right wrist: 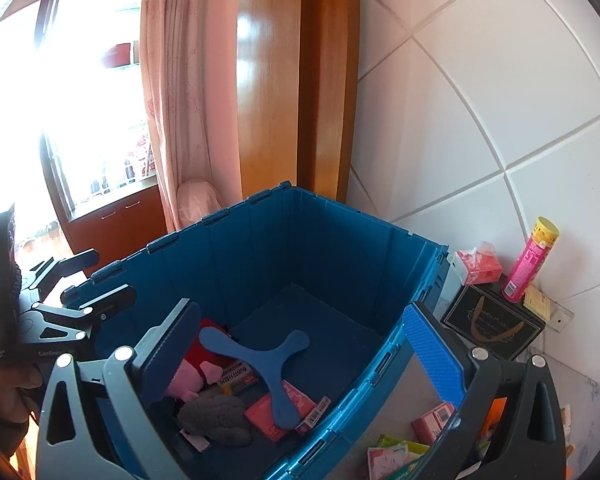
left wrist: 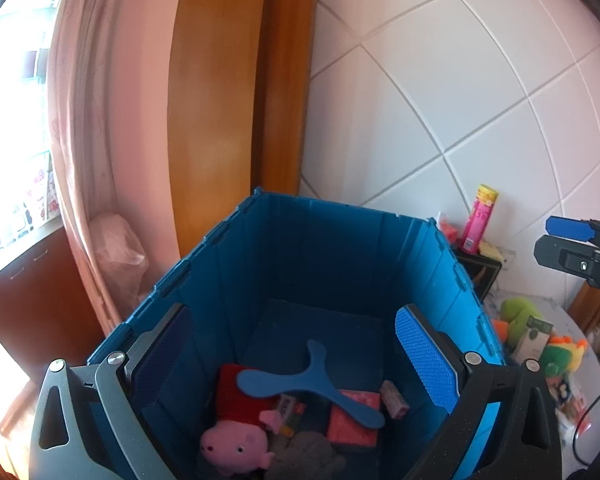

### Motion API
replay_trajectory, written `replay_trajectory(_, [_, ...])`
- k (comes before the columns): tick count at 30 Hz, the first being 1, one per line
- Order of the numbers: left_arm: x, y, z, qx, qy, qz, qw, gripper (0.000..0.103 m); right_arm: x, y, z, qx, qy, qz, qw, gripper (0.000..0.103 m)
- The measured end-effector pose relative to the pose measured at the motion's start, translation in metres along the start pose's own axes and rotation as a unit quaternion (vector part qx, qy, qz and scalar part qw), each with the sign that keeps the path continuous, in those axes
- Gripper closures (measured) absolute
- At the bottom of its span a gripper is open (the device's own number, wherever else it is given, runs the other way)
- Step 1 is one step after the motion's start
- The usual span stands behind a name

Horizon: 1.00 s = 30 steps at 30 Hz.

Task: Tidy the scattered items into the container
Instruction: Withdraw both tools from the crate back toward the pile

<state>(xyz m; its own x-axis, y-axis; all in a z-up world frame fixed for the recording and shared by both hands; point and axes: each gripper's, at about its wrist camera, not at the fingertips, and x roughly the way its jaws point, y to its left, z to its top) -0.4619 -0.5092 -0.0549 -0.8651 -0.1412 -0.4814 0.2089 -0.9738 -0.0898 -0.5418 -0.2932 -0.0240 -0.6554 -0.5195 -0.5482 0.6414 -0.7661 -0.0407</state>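
Left gripper stood wide, nothing between pads, poised over blue crate. Right gripper likewise spread wide and empty, straddling crate's near rim. Inside crate on floor: pink pig plush at 6 o'clock, grey fuzzy toy beside it, blue three-armed boomerang lying across pink packet. Outside crate at 3 o'clock: green plush, small boxes, possibly more packets, blurred. Farther, at 2 o'clock, pink tube leaned on tiled wall.
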Motion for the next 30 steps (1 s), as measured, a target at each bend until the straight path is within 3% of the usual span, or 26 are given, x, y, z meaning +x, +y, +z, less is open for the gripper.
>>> replay_trajectory(8, [-0.017, -0.051, 0.001, 0.037, -0.006, -0.024, 0.9990, 0.001, -0.036, -0.034, -0.027, 0.026, -0.011, -0.018, 0.999, 0.000])
replay_trajectory(18, [-0.029, -0.154, -0.007, 0.080, 0.005, -0.065, 0.9946, 0.001, -0.104, -0.101, -0.085, 0.068, -0.005, -0.046, 0.997, 0.000])
replay_trajectory(30, [-0.027, -0.261, -0.050, 0.115, 0.046, -0.102, 0.9870, 0.001, -0.166, -0.181, -0.154, 0.124, 0.019, -0.086, 0.988, 0.000])
